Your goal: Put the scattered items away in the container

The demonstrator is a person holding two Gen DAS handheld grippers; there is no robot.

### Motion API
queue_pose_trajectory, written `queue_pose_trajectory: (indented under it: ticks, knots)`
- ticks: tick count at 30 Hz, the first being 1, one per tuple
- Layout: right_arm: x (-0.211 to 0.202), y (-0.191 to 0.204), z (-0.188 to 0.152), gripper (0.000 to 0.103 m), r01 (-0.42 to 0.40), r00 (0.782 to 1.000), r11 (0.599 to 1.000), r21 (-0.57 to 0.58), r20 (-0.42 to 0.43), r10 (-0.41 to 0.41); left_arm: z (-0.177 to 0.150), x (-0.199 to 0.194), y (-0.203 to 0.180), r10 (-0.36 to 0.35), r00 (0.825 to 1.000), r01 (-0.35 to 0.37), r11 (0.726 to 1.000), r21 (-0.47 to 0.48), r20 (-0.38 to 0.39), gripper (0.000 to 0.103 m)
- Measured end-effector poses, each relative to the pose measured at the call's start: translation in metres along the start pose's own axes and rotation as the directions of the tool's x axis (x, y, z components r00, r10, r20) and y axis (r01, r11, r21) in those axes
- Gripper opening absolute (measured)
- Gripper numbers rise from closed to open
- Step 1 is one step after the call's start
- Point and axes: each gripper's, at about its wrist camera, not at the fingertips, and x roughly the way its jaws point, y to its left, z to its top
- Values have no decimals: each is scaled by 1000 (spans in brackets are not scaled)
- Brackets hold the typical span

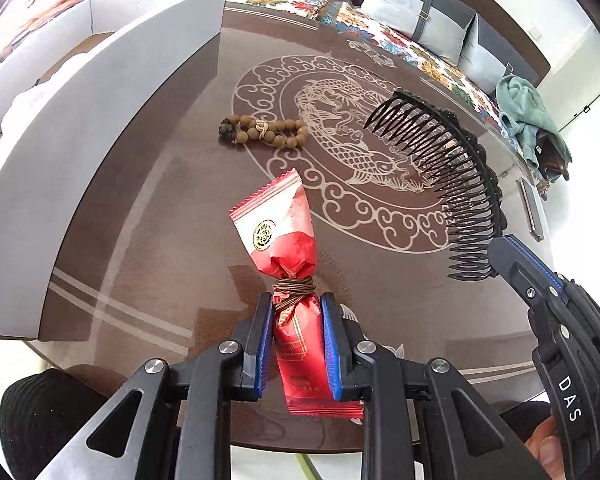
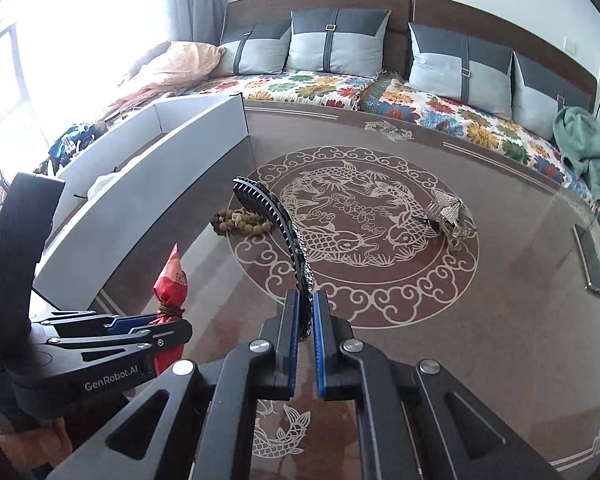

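Since the left tool (image 1: 296, 344) is pinched shut on the red snack packet (image 1: 292, 248) and the right tool (image 2: 307, 332) is clamped on the black hair comb (image 2: 278, 220), both above the desk (image 2: 500, 320), I'd clear the white box (image 2: 148, 184) wall before releasing.

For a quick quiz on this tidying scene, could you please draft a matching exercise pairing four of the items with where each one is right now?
Items:
1. red snack packet
2. black hair comb
3. wooden bead bracelet
4. silver hair clip

Places:
A. lying on the table near the white box, untouched
B. clamped in the right tongs
C. lying on the right side of the table's fish medallion
D. clamped in the left tongs

Pairs: 1-D, 2-B, 3-A, 4-C
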Motion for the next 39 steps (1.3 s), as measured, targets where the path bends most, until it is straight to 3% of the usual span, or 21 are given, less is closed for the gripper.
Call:
queue_pose_trajectory:
  ticks: [13, 20, 26, 33, 39]
  knots:
    - [-2, 6, -3, 7, 27, 1000, 999, -31, -3, -27, -9, 4, 3, 14, 1000, -14, 1000, 4, -6, 22]
    - [1, -3, -13, 7, 14, 1000, 1000, 8, -20, -14, -19, 9, -2, 41, 999, -41, 998, 37, 3, 22]
    - [5, -5, -24, 7, 7, 999, 1000, 27, -50, -6, -21, 7, -2, 21, 1000, -22, 999, 45, 7, 22]
    - [-3, 7, -19, 7, -20, 999, 999, 26, -28, 20, -14, -16, 9, -10, 999, 9, 1000, 19, 50, 22]
    - [-16, 29, 3, 7, -72, 997, 997, 13, 15, 72, 4, -61, 41, -23, 990, 29, 999, -44, 139, 22]
